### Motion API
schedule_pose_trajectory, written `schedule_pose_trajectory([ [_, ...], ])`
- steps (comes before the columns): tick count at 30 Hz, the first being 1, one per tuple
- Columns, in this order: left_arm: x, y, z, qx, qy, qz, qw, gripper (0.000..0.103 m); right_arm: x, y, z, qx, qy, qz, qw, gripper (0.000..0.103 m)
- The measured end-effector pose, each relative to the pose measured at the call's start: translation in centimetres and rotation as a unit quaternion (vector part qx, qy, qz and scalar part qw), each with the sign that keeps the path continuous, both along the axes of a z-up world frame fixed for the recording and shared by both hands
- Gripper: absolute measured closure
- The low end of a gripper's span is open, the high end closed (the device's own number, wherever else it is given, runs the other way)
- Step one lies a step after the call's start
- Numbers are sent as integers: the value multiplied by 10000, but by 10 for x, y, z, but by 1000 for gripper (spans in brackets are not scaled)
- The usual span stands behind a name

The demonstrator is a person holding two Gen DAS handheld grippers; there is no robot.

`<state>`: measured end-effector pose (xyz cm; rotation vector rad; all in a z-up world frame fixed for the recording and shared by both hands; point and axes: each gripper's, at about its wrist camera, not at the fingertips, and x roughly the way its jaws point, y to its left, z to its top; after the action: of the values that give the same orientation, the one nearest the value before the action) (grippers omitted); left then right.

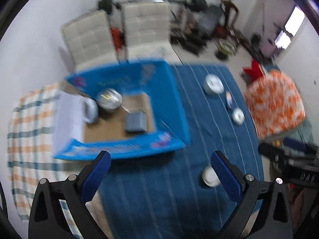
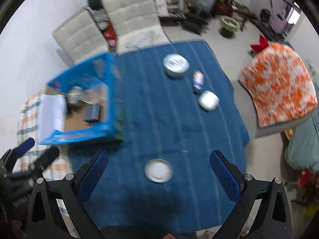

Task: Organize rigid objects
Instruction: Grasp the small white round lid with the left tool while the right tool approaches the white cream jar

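A blue cardboard box stands open at the left of a blue striped cloth. Inside it lie a steel bowl, a grey block and a white mug. On the cloth are a large steel bowl, a small can, a small steel bowl and a small steel dish. My left gripper and right gripper are both open and empty, high above the cloth.
Two white padded chairs stand behind the table. An orange-white patterned cushion sits to the right. A checked cloth lies left of the box. The other gripper shows at the right edge and left edge.
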<state>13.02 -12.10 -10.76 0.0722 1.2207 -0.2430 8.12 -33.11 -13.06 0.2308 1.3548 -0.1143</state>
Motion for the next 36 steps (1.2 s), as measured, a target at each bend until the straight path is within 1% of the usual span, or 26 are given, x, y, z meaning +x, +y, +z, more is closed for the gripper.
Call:
schedule_pose_trajectory([
  [1,-2,-20,-18,-1,167,-156,9997,0,-1,-12,-10,4,90,-42,10000,0],
  [4,-4,-62,-60,35,631,-436,9970,0,-3,-44,-48,-27,403,-135,9991,0],
  [6,-6,-81,-84,46,885,-533,9946,0,-4,-63,-76,-11,614,-171,9980,0],
  [7,-8,-94,-106,30,1123,-569,9920,0,-4,-68,-86,5,679,-174,9975,0],
  [9,-10,-111,-136,-40,1432,-570,9880,0,-3,-81,-110,6,839,-172,9963,0],
  [13,-15,-133,-187,-30,1907,-487,9804,0,3,-94,-143,109,1035,-132,9945,0],
  [16,-17,-145,-211,42,2160,-454,9753,4,9,-99,-159,188,1108,-93,9936,0],
  [18,-18,-150,-220,88,2230,-442,9738,10,14,-100,-167,214,1108,-31,9936,0],
  [19,-18,-153,-218,166,2096,-455,9766,10,17,-100,-169,219,1117,-13,9935,0],
  [20,-17,-156,-217,195,2027,-472,9779,15,20,-100,-170,237,1116,5,9935,0],
  [21,-16,-159,-216,310,1949,-458,9793,19,23,-99,-171,252,1104,37,9936,0],
  [22,-15,-158,-213,360,1873,-420,9807,33,26,-99,-170,253,1093,58,9937,0],
  [23,-13,-159,-209,371,1772,-389,9827,41,28,-100,-169,261,1072,71,9939,0],
  [26,-6,-160,-207,344,1849,-313,9817,41,38,-100,-162,313,990,123,9945,0],
  [28,-1,-160,-196,346,1736,-280,9838,41,47,-100,-154,340,920,145,9951,0],
  [29,3,-160,-189,316,1646,-253,9855,41,52,-101,-149,375,872,146,9954,0],
  [32,22,-165,-156,271,1192,-205,9923,41,76,-105,-133,435,666,128,9968,0],
  [34,43,-167,-136,216,898,-118,9957,41,96,-110,-122,505,507,63,9974,0],
  [36,70,-166,-125,182,657,24,9977,41,121,-115,-111,568,284,5,9980,0],
])
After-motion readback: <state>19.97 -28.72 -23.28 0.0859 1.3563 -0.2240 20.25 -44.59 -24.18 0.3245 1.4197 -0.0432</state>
